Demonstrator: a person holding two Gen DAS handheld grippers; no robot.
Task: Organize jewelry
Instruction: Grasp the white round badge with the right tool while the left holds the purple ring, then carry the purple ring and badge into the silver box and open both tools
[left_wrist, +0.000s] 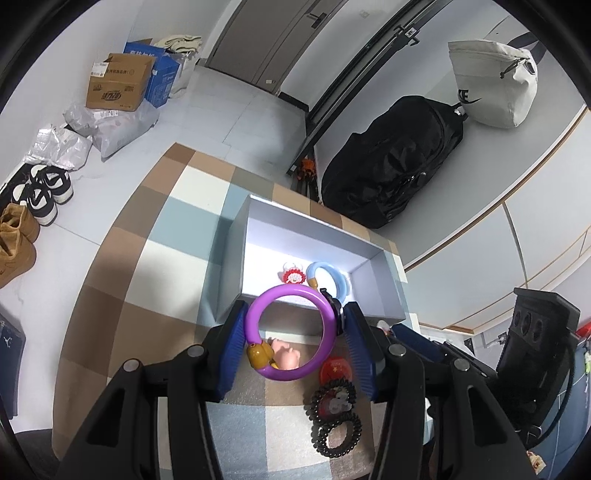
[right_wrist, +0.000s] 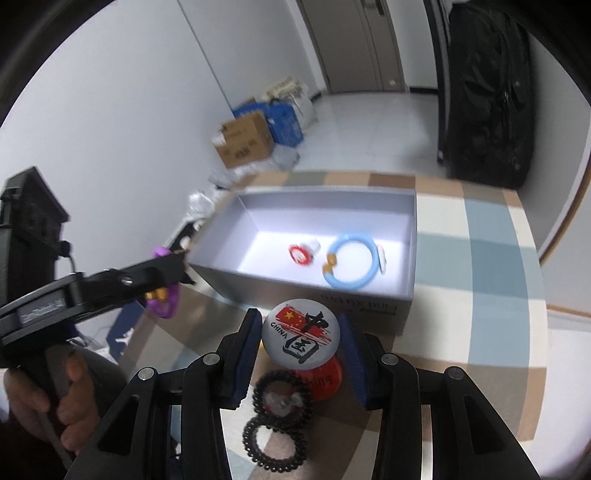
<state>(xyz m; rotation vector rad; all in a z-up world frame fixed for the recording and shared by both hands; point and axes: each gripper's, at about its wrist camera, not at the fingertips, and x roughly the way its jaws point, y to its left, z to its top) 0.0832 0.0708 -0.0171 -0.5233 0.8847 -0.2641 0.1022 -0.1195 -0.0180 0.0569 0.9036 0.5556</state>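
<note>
My left gripper (left_wrist: 293, 341) is shut on a purple bracelet (left_wrist: 325, 314) with a gold charm, held just before the near wall of an open grey box (left_wrist: 236, 251). The box holds a light blue bracelet (left_wrist: 338, 275) and a small red-and-white trinket (left_wrist: 293, 275). My right gripper (right_wrist: 301, 339) is shut on a round white "CHINA" badge (right_wrist: 300, 332), held above the table before the box (right_wrist: 325, 195). The blue bracelet (right_wrist: 369, 267) and red trinket (right_wrist: 301, 254) show there too. The left gripper with the purple bracelet (right_wrist: 164, 299) appears at the left.
On the checked tablecloth (left_wrist: 177, 229) lie a red badge (right_wrist: 325, 376), two black coil hair ties (right_wrist: 275, 439) and a small pink figure (left_wrist: 286, 356). A black backpack (left_wrist: 399, 166) stands beyond the table. Cardboard boxes (left_wrist: 118, 83) and shoes (left_wrist: 44, 192) sit on the floor.
</note>
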